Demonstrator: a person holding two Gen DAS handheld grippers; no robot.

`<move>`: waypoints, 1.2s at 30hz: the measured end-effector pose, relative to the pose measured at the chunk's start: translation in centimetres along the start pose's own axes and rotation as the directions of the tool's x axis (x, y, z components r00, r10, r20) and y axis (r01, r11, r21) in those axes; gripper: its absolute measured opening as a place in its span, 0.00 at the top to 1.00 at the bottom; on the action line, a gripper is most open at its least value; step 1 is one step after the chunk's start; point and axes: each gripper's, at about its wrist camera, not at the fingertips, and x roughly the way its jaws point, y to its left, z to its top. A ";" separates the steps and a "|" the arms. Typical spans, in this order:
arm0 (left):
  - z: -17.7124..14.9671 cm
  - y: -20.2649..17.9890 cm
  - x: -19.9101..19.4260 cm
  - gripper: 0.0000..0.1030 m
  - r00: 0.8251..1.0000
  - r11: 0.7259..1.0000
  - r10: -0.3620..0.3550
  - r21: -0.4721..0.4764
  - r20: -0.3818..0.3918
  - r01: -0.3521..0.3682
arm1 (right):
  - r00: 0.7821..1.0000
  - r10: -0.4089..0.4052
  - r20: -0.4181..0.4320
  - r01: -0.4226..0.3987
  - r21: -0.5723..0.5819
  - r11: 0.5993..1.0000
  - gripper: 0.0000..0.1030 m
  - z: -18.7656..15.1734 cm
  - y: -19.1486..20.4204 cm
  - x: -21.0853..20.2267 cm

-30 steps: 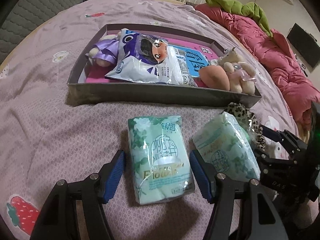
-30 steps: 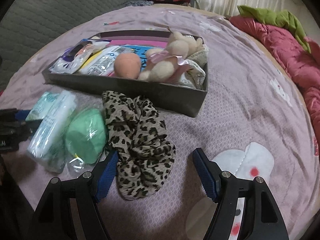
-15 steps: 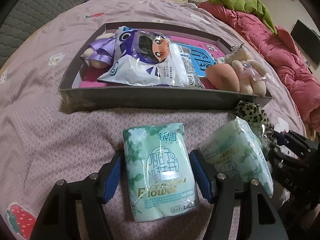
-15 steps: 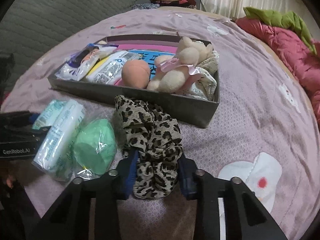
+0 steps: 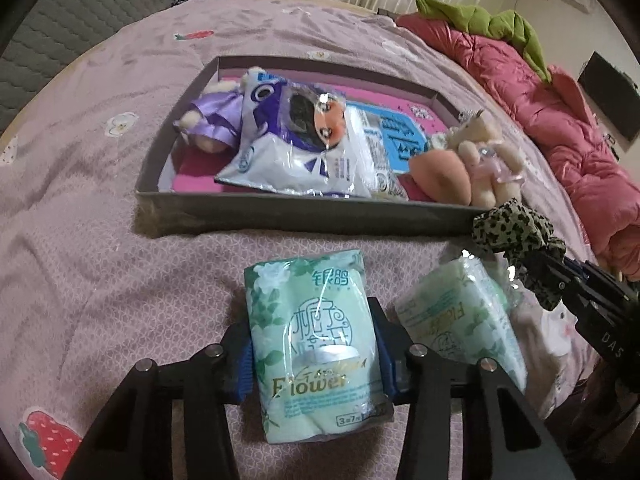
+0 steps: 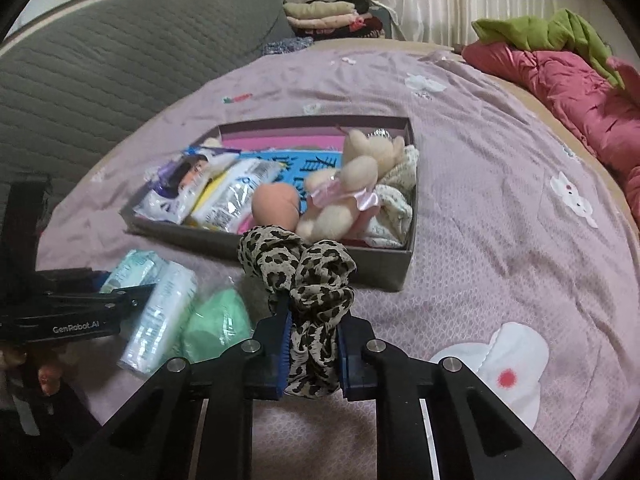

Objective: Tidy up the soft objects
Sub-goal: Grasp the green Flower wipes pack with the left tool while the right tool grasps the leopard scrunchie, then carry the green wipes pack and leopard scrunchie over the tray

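My left gripper (image 5: 314,354) is shut on a green tissue pack (image 5: 312,332) and holds it just above the bed. A second green tissue pack (image 5: 460,320) lies to its right. My right gripper (image 6: 312,350) is shut on a leopard-print scrunchie (image 6: 308,280) and holds it lifted before the grey box (image 6: 384,270). The scrunchie also shows in the left wrist view (image 5: 516,228). The box (image 5: 304,214) holds a purple doll (image 5: 212,124), snack bags (image 5: 296,144), a peach sponge (image 6: 276,206) and a plush bear (image 6: 348,188).
The box sits on a mauve bedspread (image 6: 500,208). A red quilt (image 5: 560,120) with a green cloth (image 6: 548,32) lies at the right. A grey headboard (image 6: 100,64) and folded clothes (image 6: 324,16) are at the back.
My left gripper closed on the green tissue pack and lifted it. My right gripper closed on the leopard scrunchie and raised it toward the box.
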 end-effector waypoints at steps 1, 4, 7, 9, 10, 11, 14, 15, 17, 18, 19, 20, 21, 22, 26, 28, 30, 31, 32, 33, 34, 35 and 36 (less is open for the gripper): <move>0.0 0.0 -0.4 0.54 1.000 1.000 -0.001 0.002 0.011 0.001 | 1.000 0.004 0.009 -0.004 -0.001 1.000 0.83 0.1 0.0 -0.3; 0.0 0.1 -1.6 0.54 0.999 1.000 -0.009 0.000 0.042 0.009 | 0.999 0.018 0.037 -0.018 -0.004 1.000 0.83 0.3 0.2 -1.3; 0.1 0.0 -2.9 0.54 0.996 1.000 0.003 0.015 0.092 -0.004 | 0.997 0.031 0.070 -0.030 -0.016 0.999 0.83 0.5 0.6 -2.1; 0.4 0.0 -3.8 0.54 0.991 1.000 0.002 0.018 0.137 -0.005 | 0.996 0.034 0.082 -0.033 -0.021 0.999 0.83 0.6 0.7 -2.3; 0.6 0.0 -4.0 0.54 0.989 1.000 0.002 0.021 0.147 -0.005 | 0.995 0.036 0.088 -0.035 -0.022 0.999 0.83 0.7 0.8 -2.4; 0.6 0.0 -4.2 0.54 0.987 1.000 0.005 0.027 0.160 -0.010 | 0.995 0.038 0.091 -0.036 -0.023 0.999 0.83 0.8 0.9 -2.4; 0.9 0.0 -4.3 0.54 0.985 0.999 0.005 0.032 0.172 -0.011 | 0.995 0.041 0.095 -0.039 -0.030 0.999 0.83 1.0 1.2 -2.4; 0.9 0.0 -4.3 0.54 0.985 0.999 0.014 0.035 0.173 -0.021 | 0.994 0.044 0.097 -0.041 -0.033 0.999 0.83 1.0 1.3 -2.4; 0.9 0.1 -4.3 0.54 0.985 0.999 0.016 0.039 0.170 -0.023 | 0.994 0.042 0.101 -0.039 -0.038 0.999 0.83 1.1 1.3 -2.3; 0.9 0.1 -4.3 0.54 0.985 0.999 0.020 0.038 0.173 -0.027 | 0.994 0.046 0.102 -0.042 -0.039 0.998 0.83 1.2 1.4 -2.3; 0.9 0.1 -4.3 0.54 0.984 0.999 0.025 0.040 0.175 -0.033 | 0.993 0.045 0.105 -0.041 -0.039 0.998 0.83 1.2 1.5 -2.3; 1.0 0.0 -4.3 0.54 0.984 0.998 0.035 0.046 0.177 -0.044 | 0.993 0.046 0.107 -0.042 -0.039 0.998 0.83 1.2 1.4 -2.3; 1.1 0.0 -4.4 0.54 0.982 0.998 0.043 0.047 0.182 -0.053 | 0.993 0.050 0.108 -0.046 -0.039 0.998 0.83 1.3 1.5 -2.3; 1.1 0.1 -4.4 0.54 0.982 0.998 0.044 0.044 0.182 -0.053 | 0.993 0.049 0.109 -0.045 -0.040 0.998 0.83 1.4 1.5 -2.2; 1.2 0.4 -4.6 0.54 0.981 0.997 0.069 0.033 0.182 -0.076 | 0.992 0.046 0.117 -0.042 -0.042 0.998 0.83 1.8 1.6 -2.0; 1.4 0.8 -4.6 0.54 0.982 0.997 0.072 0.019 0.177 -0.076 | 0.991 0.047 0.123 -0.042 -0.043 0.998 0.83 2.1 1.7 -1.9; 1.6 1.0 -4.5 0.54 0.982 0.997 0.073 0.013 0.174 -0.076 | 0.991 0.049 0.126 -0.044 -0.046 0.998 0.83 2.4 1.9 -1.8; 1.6 1.2 -4.5 0.54 0.982 0.997 0.078 0.008 0.172 -0.081 | 0.991 0.050 0.127 -0.044 -0.047 0.998 0.83 2.5 2.0 -1.8; 1.7 1.3 -4.6 0.54 0.982 0.997 0.079 0.002 0.172 -0.080 | 0.990 0.051 0.129 -0.045 -0.049 0.998 0.83 2.6 2.0 -1.7; 1.8 1.4 -4.6 0.54 0.982 0.997 0.076 -0.003 0.174 -0.077 | 0.990 0.053 0.129 -0.047 -0.051 0.998 0.83 2.6 2.2 -1.7; 1.8 1.5 -4.7 0.54 0.981 0.997 0.077 -0.004 0.177 -0.077 | 0.990 0.052 0.132 -0.045 -0.056 0.997 0.83 2.7 2.3 -1.7; 1.9 1.5 -4.8 0.54 0.980 0.997 0.081 -0.005 0.183 -0.081 | 0.990 0.050 0.135 -0.042 -0.062 0.997 0.83 2.8 2.4 -1.6; 2.0 1.6 -4.9 0.54 0.978 0.996 0.083 -0.007 0.189 -0.083 | 0.990 0.049 0.135 -0.041 -0.066 0.997 0.83 2.9 2.5 -1.6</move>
